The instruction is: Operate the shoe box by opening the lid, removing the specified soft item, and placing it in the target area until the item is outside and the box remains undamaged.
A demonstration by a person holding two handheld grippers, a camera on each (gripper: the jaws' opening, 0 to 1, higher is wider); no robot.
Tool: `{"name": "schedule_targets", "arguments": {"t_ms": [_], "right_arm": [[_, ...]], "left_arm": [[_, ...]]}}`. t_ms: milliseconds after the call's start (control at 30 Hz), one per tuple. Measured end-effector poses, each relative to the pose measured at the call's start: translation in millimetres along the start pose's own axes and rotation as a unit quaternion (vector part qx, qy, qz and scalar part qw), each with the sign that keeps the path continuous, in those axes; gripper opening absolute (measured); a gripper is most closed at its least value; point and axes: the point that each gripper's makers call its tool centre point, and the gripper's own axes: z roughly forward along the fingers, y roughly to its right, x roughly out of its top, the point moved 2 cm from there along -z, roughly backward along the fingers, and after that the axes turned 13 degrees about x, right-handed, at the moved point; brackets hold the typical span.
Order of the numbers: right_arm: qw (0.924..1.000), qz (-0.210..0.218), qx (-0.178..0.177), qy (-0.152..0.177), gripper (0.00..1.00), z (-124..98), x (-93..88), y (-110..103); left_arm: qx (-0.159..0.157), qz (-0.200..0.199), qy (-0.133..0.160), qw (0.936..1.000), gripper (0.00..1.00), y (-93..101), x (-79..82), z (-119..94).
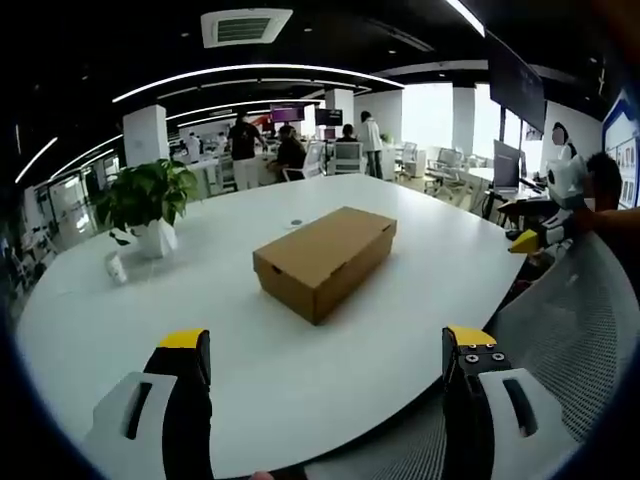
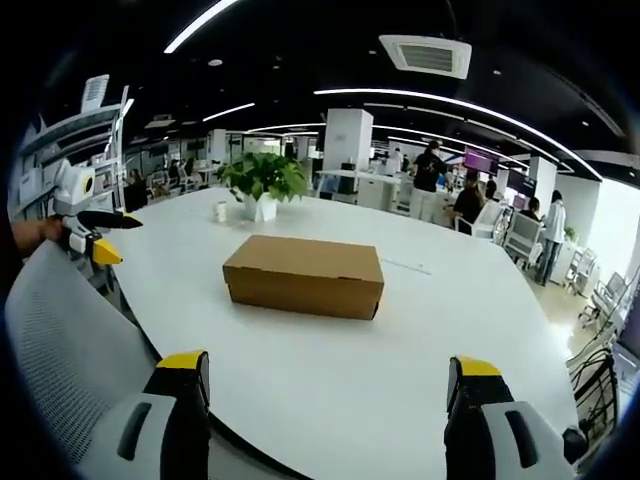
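The shoe box [image 1: 325, 260] sat closed on the table [image 1: 250, 380], near the potted plant [image 1: 148, 205]. You held both grippers' fingers wide, short of it. Lid opening came first; approach carefully.

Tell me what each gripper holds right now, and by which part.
Nothing is held. The left gripper and right gripper are both open, short of the closed cardboard box on the table.
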Motion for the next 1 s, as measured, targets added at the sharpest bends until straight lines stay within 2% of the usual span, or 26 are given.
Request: {"name": "schedule_targets", "arguments": {"t_ms": [567, 800, 1000], "right_arm": [[1.0, 0.007, 0.0, 0.002, 0.99, -0.1, 1.6, -0.8], [1.0, 0.009, 0.003, 0.001, 0.99, 0.4, 1.5, -0.9], [1.0, 0.006, 0.005, -0.004, 0.99, 0.3, 0.9, -0.7]], "left_arm": [[-0.004, -0.012, 0.001, 0.9999, 1.0, 0.7, 2.3, 0.3], [-0.003, 0.0, 0.001, 1.0, 1.0, 2.6, 5.4, -0.5], [0.002, -0.012, 0.006, 0.9999, 1.0, -0.4, 8.9, -1.6]]}}
